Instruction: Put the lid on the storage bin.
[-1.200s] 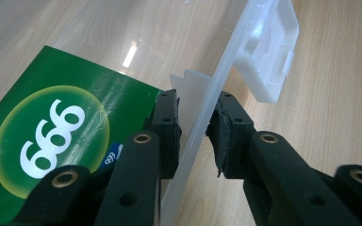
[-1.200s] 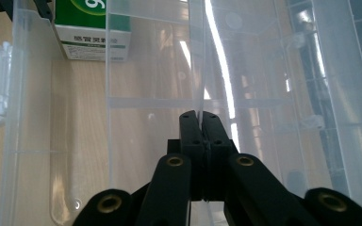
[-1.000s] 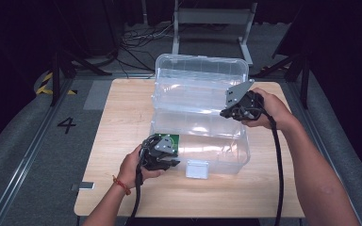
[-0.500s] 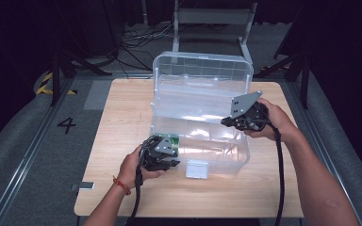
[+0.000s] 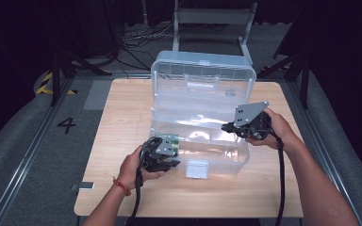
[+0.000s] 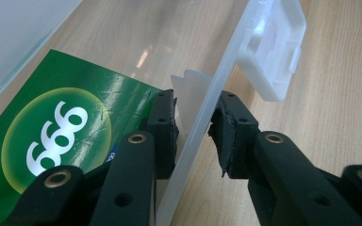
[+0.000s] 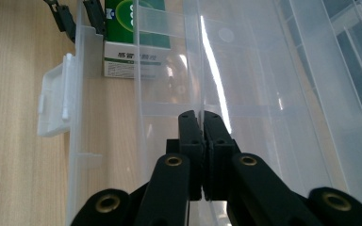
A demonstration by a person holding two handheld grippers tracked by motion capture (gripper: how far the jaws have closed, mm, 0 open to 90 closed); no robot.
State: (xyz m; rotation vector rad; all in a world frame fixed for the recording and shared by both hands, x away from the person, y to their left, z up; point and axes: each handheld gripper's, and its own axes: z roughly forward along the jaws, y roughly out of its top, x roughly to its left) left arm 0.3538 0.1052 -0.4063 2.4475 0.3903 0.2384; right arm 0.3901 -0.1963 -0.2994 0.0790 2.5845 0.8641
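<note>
Gripping the clear box's [image 5: 200, 117] tray edge, right fingers [image 7: 192, 127] closed tight.

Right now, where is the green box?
In the high view the green box lies inside the clear plastic case, at its front left corner, just behind the wall that the left hand-held gripper straddles.
</note>
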